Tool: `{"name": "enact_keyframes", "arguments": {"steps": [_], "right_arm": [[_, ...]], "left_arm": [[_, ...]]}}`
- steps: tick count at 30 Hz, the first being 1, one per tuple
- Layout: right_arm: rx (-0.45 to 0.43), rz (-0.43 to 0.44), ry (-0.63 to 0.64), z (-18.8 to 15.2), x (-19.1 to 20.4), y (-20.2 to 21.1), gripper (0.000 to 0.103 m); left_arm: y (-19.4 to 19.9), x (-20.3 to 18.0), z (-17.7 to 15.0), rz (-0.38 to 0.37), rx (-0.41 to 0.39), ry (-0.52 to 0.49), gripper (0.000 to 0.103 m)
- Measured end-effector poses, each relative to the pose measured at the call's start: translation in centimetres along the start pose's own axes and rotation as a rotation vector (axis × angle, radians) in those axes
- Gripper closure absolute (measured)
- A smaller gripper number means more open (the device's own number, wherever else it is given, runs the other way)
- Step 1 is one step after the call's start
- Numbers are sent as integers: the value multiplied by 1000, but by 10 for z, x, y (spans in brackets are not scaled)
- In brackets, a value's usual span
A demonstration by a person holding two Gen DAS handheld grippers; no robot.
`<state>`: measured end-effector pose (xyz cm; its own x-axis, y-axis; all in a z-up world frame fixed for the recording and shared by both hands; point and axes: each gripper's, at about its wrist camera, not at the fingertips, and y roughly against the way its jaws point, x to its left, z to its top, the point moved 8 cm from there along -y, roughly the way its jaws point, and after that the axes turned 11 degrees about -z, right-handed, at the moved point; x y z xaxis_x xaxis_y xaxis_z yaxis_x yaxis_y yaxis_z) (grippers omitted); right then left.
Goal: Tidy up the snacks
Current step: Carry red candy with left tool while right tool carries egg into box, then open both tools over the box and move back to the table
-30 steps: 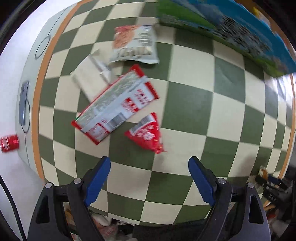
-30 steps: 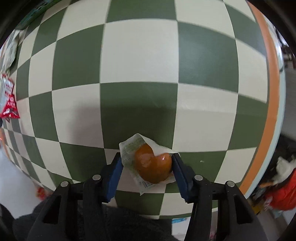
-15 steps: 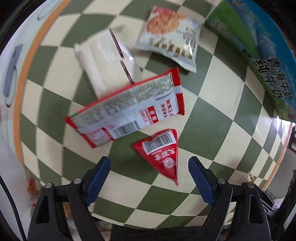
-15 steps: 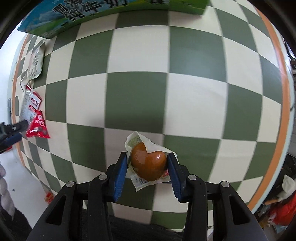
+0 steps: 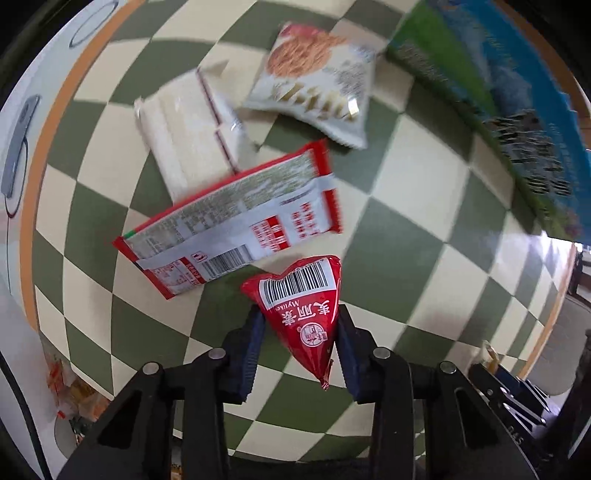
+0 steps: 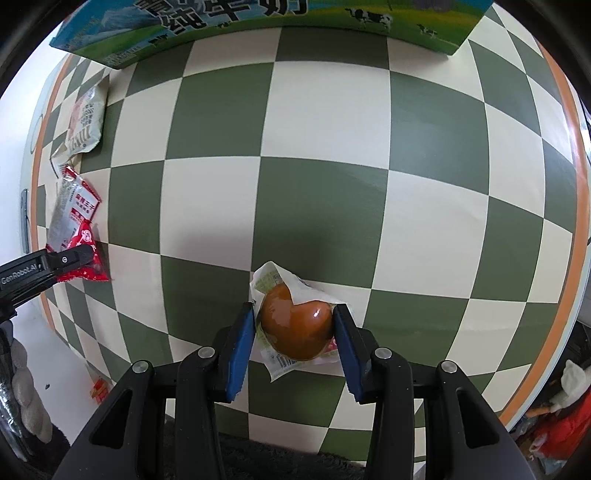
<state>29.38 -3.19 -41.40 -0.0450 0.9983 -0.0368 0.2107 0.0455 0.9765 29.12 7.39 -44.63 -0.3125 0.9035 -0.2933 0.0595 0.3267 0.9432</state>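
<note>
Both grippers loaded. Left gripper point(image 5: 300, 343) is clamped on the red triangular packet point(image 5: 301, 312), pads pressing its lower half, barcode end poking out ahead of the jaws. Right gripper point(image 6: 294, 332) is closed narrow on the wrapped brown snack point(image 6: 295, 326), blue pads on either flank, clear wrapper spilling out front and back. Landmark: the blue-green milk carton box point(image 6: 258, 22) at the far edge of the checkered tablecloth point(image 6: 332, 147). Relative to the box, the brown snack sits well short of it, near the middle of the near side; the triangular packet is well away from it on the near side, touching or just overlapping the long red-and-silver packet point(image 5: 236, 229). Beyond that lie the white sachet point(image 5: 188, 133) and the biscuit pouch point(image 5: 317, 81), the pouch just beside the box. Judgement: step in hand is lift and carry toward the box. To do it well: raise the triangular packet straight up so it does not drag the long packet along; keep the squeeze on the brown snack light, since the wrapper looks slippery and the contents soft; bring one gripper in at a time so they do not crowd at the box.
</note>
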Motion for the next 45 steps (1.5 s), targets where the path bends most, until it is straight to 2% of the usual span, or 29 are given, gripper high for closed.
{"name": "enact_keyframes", "arguments": {"steps": [5, 10, 12, 16, 19, 22, 27, 35, 38, 39, 41, 42, 44, 45], "right_arm": [[-39, 63, -19, 5, -2, 27, 58], [-135, 159, -48, 23, -11, 91, 58], [-186, 194, -65, 32, -11, 119, 58], [-303, 254, -104, 71, -26, 185, 58], [-361, 258, -138, 106, -27, 210, 58], [-360, 270, -178, 143, -29, 211, 58], [-291, 274, -236, 184, -36, 185, 58], [-208, 247, -275, 200, -42, 138, 57], [-200, 228, -293, 202, -46, 134, 48], [-192, 228, -297, 202, -48, 133, 45], [-190, 231, -301, 204, -50, 134, 20], [-195, 224, -301, 204, -51, 136, 18], [-198, 211, -300, 205, -53, 139, 15], [-195, 209, -302, 204, -54, 140, 13]], "left_arm": [[40, -39, -3, -56, -47, -83, 69], [92, -98, 10, -132, -107, -194, 69], [110, -125, 25, -160, -130, -245, 69], [132, -184, 65, -184, -156, -332, 69], [132, -213, 96, -149, -173, -375, 68], [117, -225, 128, -134, -124, -379, 68], [83, -218, 167, -84, -39, -342, 68], [47, -210, 179, -29, 52, -342, 68], [42, -208, 179, -13, 65, -329, 68], [41, -209, 179, -16, 65, -330, 67], [42, -211, 177, -30, 71, -325, 60], [42, -213, 177, -47, 74, -319, 42], [46, -216, 176, -82, 63, -316, 19], [49, -216, 176, -82, 48, -321, 19]]}}
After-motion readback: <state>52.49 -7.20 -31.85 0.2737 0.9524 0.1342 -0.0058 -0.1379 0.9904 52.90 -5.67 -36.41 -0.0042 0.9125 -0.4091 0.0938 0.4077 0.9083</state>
